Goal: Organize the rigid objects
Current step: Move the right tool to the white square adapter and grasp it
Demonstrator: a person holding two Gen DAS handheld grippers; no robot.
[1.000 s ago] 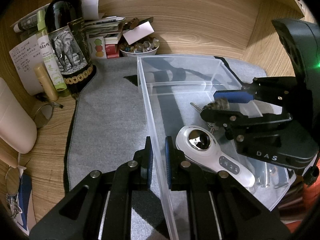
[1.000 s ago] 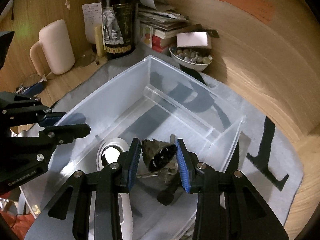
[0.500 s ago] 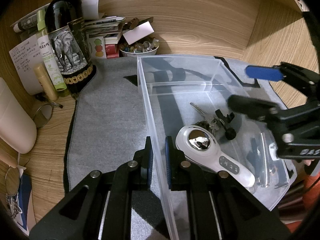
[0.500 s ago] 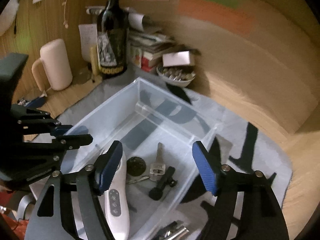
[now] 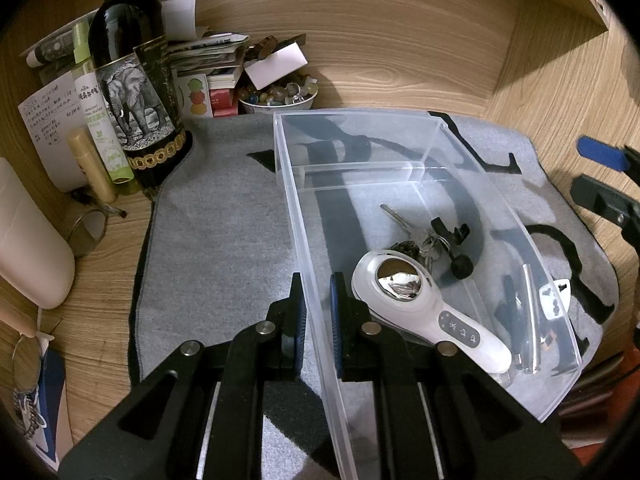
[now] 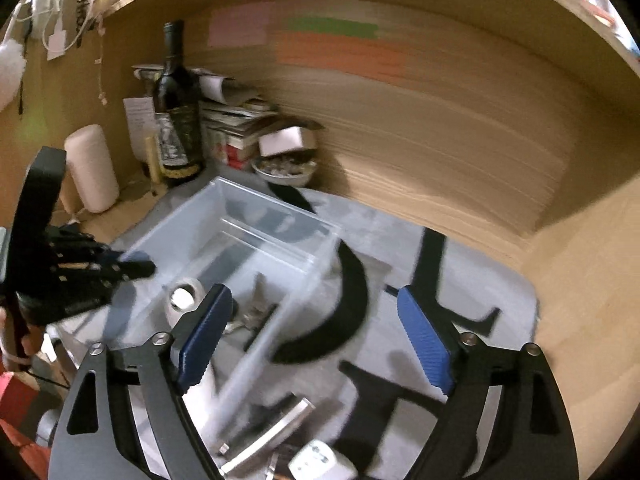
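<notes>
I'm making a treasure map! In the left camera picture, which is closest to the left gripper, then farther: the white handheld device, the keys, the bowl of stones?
From the left gripper:
1. White handheld device, just right, inside the bin.
2. Keys, mid-bin.
3. Bowl of stones, beyond the bin, by the wall.

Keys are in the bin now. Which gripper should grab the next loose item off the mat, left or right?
Right. The right gripper is open and empty, its jaws having just been opening, above loose items beside the clear bin. The left gripper is shut on the bin's near wall, steadying it.
</notes>
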